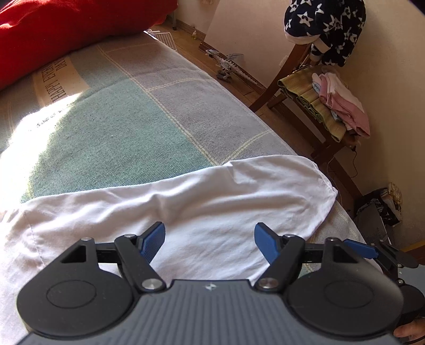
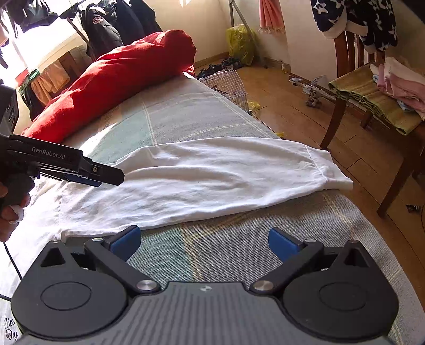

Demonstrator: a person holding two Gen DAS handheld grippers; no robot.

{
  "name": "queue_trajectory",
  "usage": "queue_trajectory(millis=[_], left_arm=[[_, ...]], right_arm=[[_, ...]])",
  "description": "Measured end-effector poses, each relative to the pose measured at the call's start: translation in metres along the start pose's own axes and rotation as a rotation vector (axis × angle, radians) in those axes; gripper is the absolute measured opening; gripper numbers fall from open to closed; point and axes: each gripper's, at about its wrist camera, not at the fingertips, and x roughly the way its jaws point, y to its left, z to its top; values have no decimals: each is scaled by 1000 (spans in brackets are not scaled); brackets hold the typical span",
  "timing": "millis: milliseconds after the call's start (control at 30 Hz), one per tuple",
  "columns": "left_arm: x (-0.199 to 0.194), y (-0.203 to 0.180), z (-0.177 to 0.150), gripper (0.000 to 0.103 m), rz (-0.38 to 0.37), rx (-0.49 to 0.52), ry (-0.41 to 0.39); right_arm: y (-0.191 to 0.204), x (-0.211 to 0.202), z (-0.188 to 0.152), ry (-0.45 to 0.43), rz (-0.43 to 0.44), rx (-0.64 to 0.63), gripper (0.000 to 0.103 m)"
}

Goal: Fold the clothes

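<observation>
A white garment [image 1: 212, 196] lies spread flat on the checked bed cover [image 1: 138, 114], its sleeve end [image 2: 334, 172] reaching the bed's right edge. My left gripper [image 1: 209, 240] is open just above the cloth, with nothing between its blue pads [image 1: 154, 240]. In the right wrist view the left gripper [image 2: 114, 178] shows side-on over the garment's left part. My right gripper [image 2: 204, 241] is open over bare bed cover [image 2: 239, 238], just short of the garment's [image 2: 212, 180] near edge. The left pad [image 2: 126, 238] is close to that hem.
A red rolled duvet [image 2: 111, 79] lies at the far end of the bed. A wooden chair [image 2: 342, 106] at right holds folded clothes [image 2: 403, 87], with a star-patterned garment [image 2: 372, 24] over its back. A wire basket [image 2: 228, 82] and a toy [image 2: 313, 93] are on the floor.
</observation>
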Motion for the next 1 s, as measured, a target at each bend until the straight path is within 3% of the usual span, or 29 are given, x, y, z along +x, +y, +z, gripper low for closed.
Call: queue_trajectory(millis=[133, 200, 333, 500, 700, 867, 1000], left_arm=[[5, 11, -15, 73, 5, -37, 44], [-8, 12, -20, 73, -7, -39, 14], [-68, 21, -31, 74, -19, -6, -105], [-139, 60, -66, 74, 27, -13, -161], [-200, 123, -163, 75, 115, -86, -144], [-222, 171, -260, 75, 251, -166, -69], [-219, 184, -324, 75, 299, -164, -22]], right_arm=[[10, -3, -2, 4, 13, -6, 103], [15, -4, -3, 5, 19, -9, 103], [28, -8, -5, 9, 34, -22, 103], [98, -23, -18, 20, 89, -146, 103], [191, -39, -45, 41, 167, -277, 103], [205, -31, -83, 106, 119, -318, 103], [216, -25, -114, 158, 81, -351, 103]])
